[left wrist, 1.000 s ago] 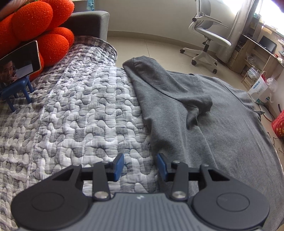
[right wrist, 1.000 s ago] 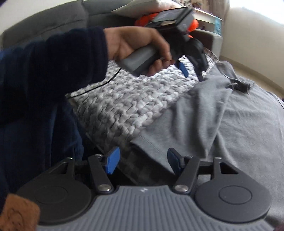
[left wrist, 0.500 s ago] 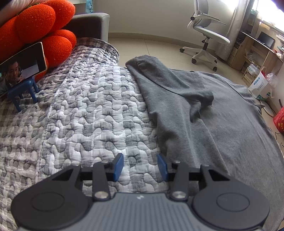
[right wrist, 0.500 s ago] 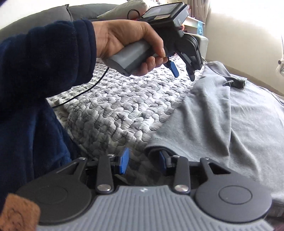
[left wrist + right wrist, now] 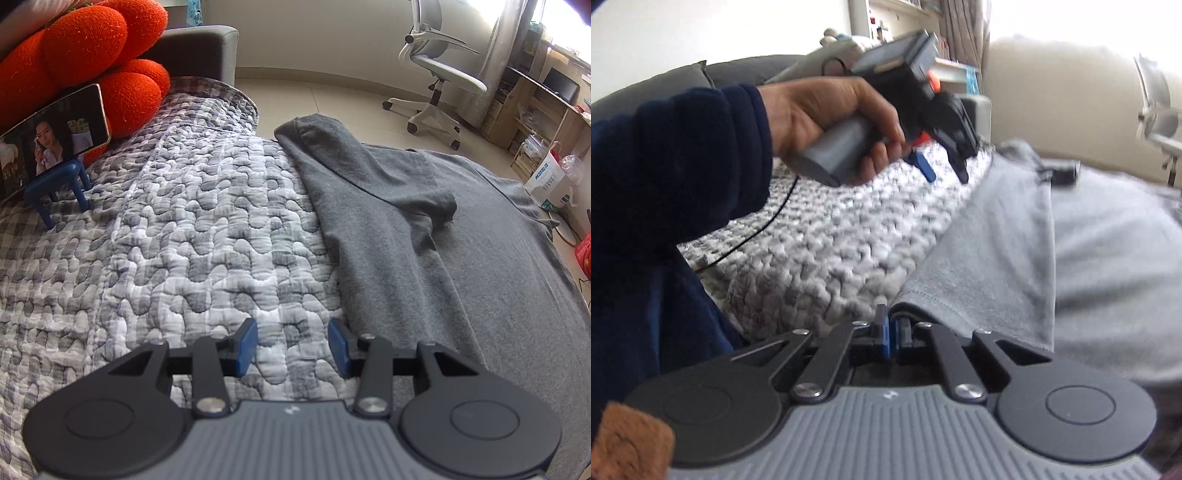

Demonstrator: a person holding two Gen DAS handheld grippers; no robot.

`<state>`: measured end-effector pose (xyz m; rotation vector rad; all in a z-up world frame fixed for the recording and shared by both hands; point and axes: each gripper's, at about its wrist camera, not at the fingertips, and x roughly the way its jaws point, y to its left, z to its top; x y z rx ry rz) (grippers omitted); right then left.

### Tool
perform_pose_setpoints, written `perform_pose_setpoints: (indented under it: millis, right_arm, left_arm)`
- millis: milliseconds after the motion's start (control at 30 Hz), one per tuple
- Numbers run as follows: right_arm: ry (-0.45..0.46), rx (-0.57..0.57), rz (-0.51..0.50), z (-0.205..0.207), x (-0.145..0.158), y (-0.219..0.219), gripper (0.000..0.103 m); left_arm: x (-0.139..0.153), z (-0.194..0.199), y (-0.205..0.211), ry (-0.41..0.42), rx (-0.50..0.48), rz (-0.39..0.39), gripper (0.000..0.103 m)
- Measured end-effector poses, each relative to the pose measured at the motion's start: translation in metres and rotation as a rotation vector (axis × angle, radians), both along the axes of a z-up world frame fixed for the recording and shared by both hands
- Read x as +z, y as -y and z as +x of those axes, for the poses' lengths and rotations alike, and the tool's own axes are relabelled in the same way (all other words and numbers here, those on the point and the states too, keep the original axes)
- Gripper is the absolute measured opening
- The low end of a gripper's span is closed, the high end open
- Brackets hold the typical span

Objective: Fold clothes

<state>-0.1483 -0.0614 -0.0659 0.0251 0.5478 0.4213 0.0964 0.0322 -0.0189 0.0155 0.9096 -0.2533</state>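
From your left wrist view, the grey shirt [image 5: 461, 266] lies spread over the right half of the frame on the quilted cover [image 5: 192, 236], with one side and its sleeve [image 5: 417, 206] turned in over the body, the cuff ending near the middle. Your left gripper [image 5: 293, 341] hangs at the bottom centre above the quilt just beside the shirt's left edge, its blue pads apart and holding nothing. A phone on a blue stand [image 5: 55, 147] sits at the left edge, an office chair [image 5: 439, 77] at the upper right. The cloth looks soft, light and limp, so I judge it will sag wherever you lift it; take it at a hemmed corner or a seam, where the doubled fabric gives the pads something to bite.

From your right wrist view, the right gripper [image 5: 892, 334] at the bottom centre is clamped on the shirt's near hem corner [image 5: 916, 306], something the other camera cannot show. This view also shows your left hand [image 5: 827, 122] holding its tool in the upper middle, above the quilt. It is blurred, so the far sleeve stays vague here.
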Motion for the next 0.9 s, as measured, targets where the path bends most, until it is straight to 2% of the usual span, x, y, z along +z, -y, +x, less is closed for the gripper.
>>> perform_pose_setpoints:
  millis: [200, 467, 600, 767, 900]
  right_arm:
    - [0.056, 0.049, 0.005, -0.012, 0.007, -0.006, 0.006]
    - [-0.04, 0.077, -0.007, -0.009, 0.001, -0.001, 0.006]
    - [-0.098, 0.098, 0.007, -0.008, 0.003, 0.004, 0.012]
    - [-0.087, 0.188, 0.035, -0.025, 0.032, 0.01, 0.012]
    - [-0.011, 0.145, 0.059, -0.024, 0.058, 0.024, 0.012]
  left_arm:
    - [0.0, 0.0, 0.001, 0.004, -0.005, 0.006, 0.043]
    - [-0.002, 0.0, 0.004, 0.005, -0.015, 0.02, 0.044]
    - [-0.002, -0.002, 0.006, 0.007, -0.025, 0.023, 0.045]
    - [-0.001, -0.003, 0.009, 0.011, -0.039, 0.028, 0.045]
    - [-0.002, -0.003, 0.013, 0.01, -0.048, 0.032, 0.045]
